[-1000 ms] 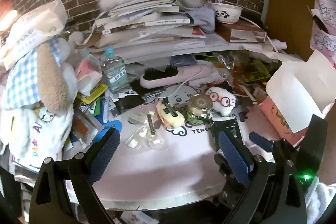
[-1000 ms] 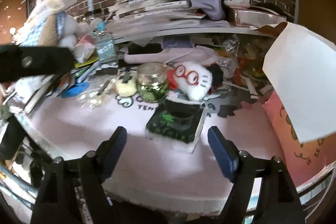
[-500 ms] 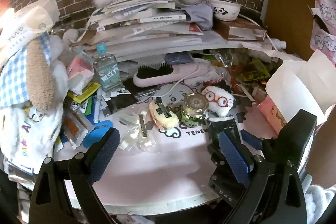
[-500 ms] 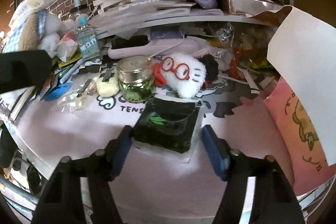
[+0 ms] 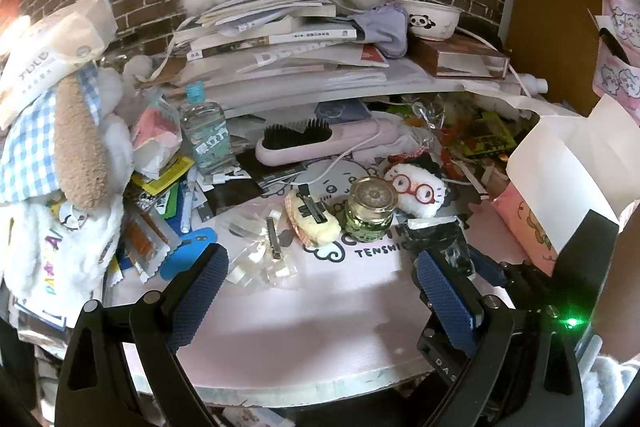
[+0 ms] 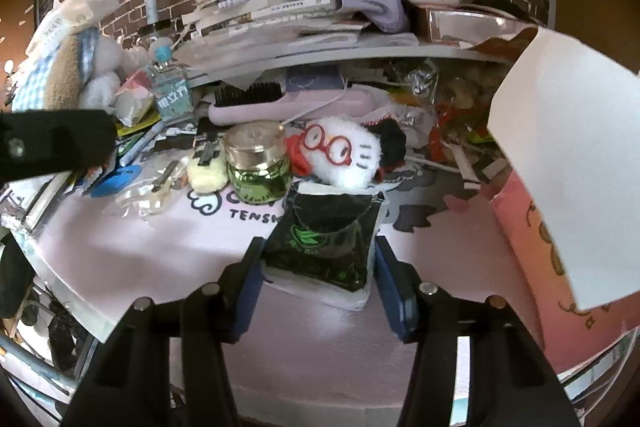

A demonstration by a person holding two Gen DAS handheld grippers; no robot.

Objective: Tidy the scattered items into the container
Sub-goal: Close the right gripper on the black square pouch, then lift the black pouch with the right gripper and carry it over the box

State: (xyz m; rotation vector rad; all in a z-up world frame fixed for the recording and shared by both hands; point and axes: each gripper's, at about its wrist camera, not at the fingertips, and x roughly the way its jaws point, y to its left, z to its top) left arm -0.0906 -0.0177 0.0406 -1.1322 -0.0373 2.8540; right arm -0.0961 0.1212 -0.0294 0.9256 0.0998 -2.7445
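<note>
On the left wrist view first: my left gripper [image 5: 320, 287] hangs low over the near edge of the pink mat [image 5: 280, 339], jaws spread wide and empty. The black packet [image 5: 436, 239] lies ahead and to its right, just beyond the right-hand pad, with the green jar [image 5: 370, 209] and white plush [image 5: 416, 189] behind it. Further right stands the pink box [image 5: 532, 227] with its white flap up — I take this as the container.

Right wrist view: my right gripper [image 6: 318, 279] straddles the packet [image 6: 328, 235], one pad at each long side. The packet's long axis runs straight away from the claw, towards the jar [image 6: 258, 165]. The pads look close against its edges, but I cannot tell whether they are pressing yet; the packet lies flat on the mat [image 6: 160, 243].

Judgement: right hand is far nearer, and squared on — level, low, pointing forward. The box [image 6: 536, 251] sits to its right, so a pinch, a lift and a swing rightward should follow.
</note>
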